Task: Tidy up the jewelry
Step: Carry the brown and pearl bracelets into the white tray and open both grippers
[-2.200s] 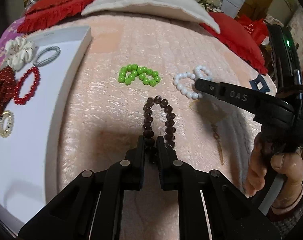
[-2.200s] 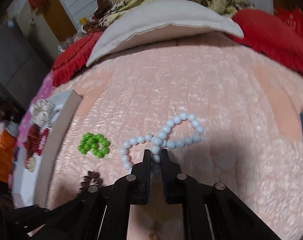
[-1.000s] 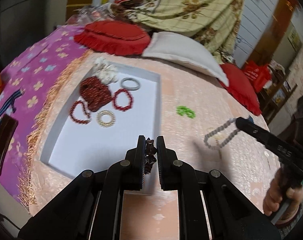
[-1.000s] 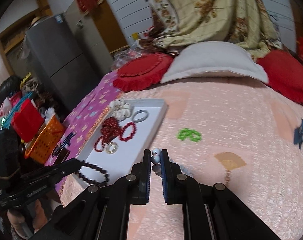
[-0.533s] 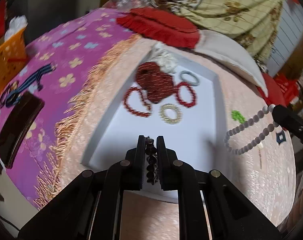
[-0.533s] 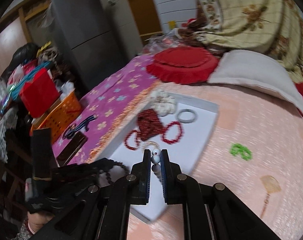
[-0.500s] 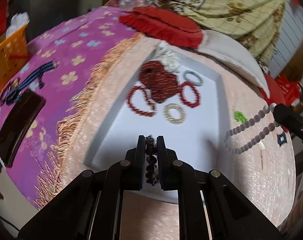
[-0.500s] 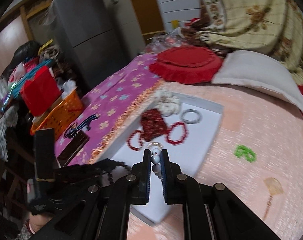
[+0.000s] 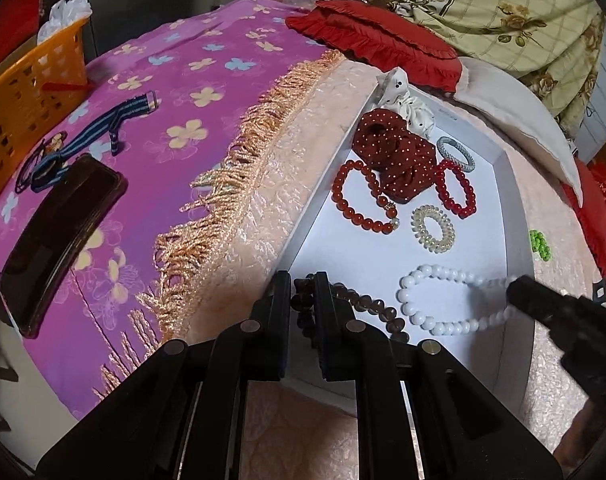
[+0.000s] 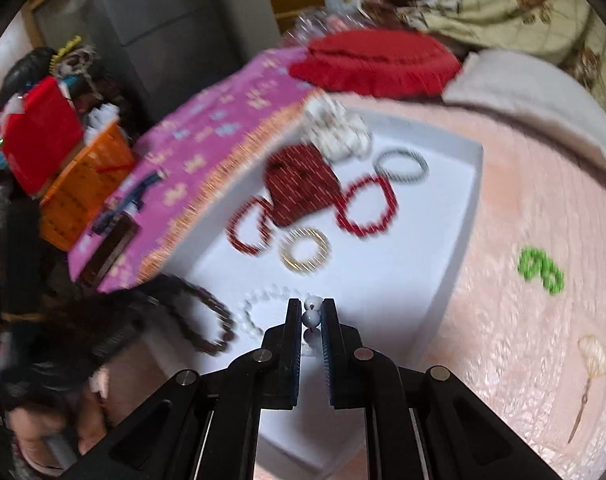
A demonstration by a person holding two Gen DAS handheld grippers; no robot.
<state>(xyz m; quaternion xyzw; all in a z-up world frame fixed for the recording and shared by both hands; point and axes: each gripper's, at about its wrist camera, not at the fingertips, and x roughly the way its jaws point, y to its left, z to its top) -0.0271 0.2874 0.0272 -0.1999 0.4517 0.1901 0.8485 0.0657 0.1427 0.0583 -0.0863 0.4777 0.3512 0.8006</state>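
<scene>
Two bracelets are in transit over the white tray, one per hand-held gripper. Left hand-held gripper: jaws closed on the dark brown bead bracelet, whose loop trails to the right over the tray's near corner. Right hand-held gripper: jaws pinched shut on a bead of the white bead bracelet, the loop hanging over the tray floor near the front edge. Already in the tray: two red bead bracelets, a dark red dotted scrunchie, a coiled pale hair tie, a grey bangle, a white scrunchie. Green bead bracelet lies outside the tray on the pink bedspread. Risks, as judged: the brown loop sits near the tray's left wall, so a release here could leave it draped over the rim or off onto the bedspread; the two loops hang close together and could overlap or tangle if dropped at once; the white one is held by a single bead and may slip. Unclear: right wrist view is motion-blurred, so whether either loop touches the tray floor cannot be told; the tray's near edge is hidden behind the gripper bodies; the right hand-held gripper is cut off at the left view's edge.
</scene>
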